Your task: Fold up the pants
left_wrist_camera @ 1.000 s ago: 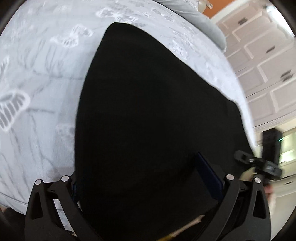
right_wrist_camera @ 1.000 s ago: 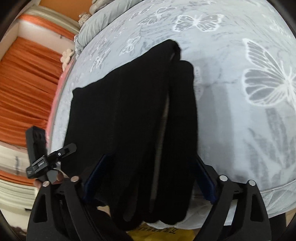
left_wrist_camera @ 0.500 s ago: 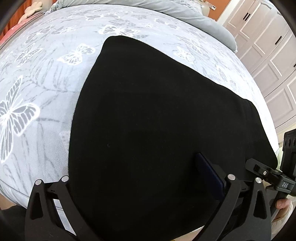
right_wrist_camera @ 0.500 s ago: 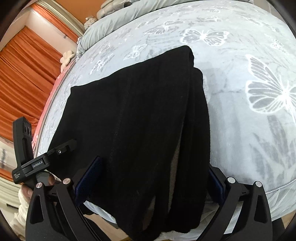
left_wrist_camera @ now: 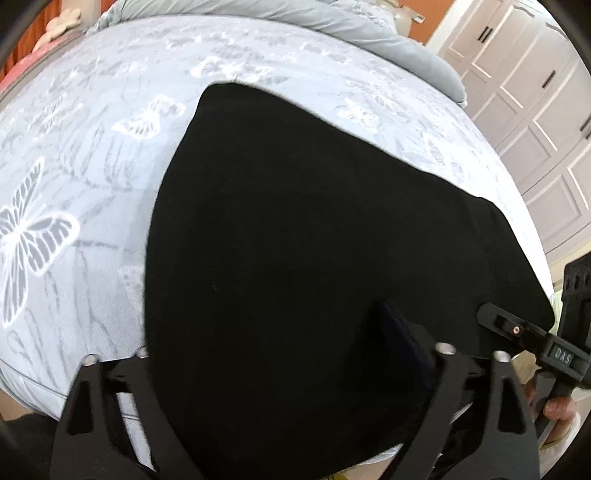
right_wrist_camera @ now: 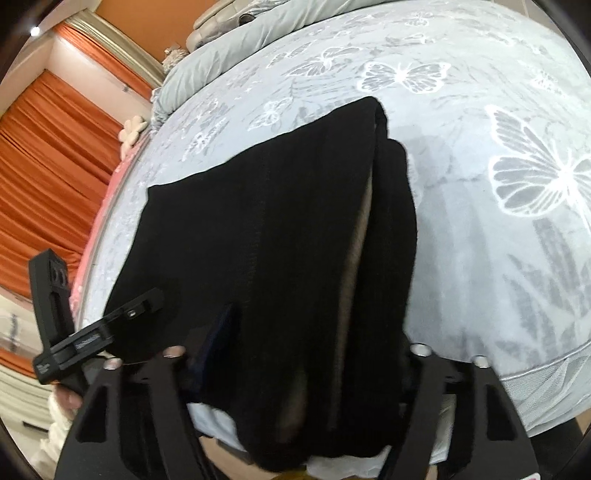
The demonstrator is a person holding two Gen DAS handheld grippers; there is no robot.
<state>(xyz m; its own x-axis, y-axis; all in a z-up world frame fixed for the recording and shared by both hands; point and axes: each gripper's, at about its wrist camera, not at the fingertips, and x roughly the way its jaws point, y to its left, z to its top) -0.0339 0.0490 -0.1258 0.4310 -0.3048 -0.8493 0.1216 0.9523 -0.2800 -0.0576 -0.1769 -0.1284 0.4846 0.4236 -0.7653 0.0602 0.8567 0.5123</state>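
Setting was a home bedroom. A bed (left_wrist_camera: pixel 110 192) filled both views, spread with a pale grey butterfly-print blanket (right_wrist_camera: pixel 517 229); a grey duvet (left_wrist_camera: pixel 369 33) was bunched at the head. Orange curtains (right_wrist_camera: pixel 55 140) hung on one side, white panelled wardrobe doors (left_wrist_camera: pixel 535 110) on the other.

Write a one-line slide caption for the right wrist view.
Right gripper closing over the near edge of black pants lying on a butterfly-print bedspread, left gripper alongside.
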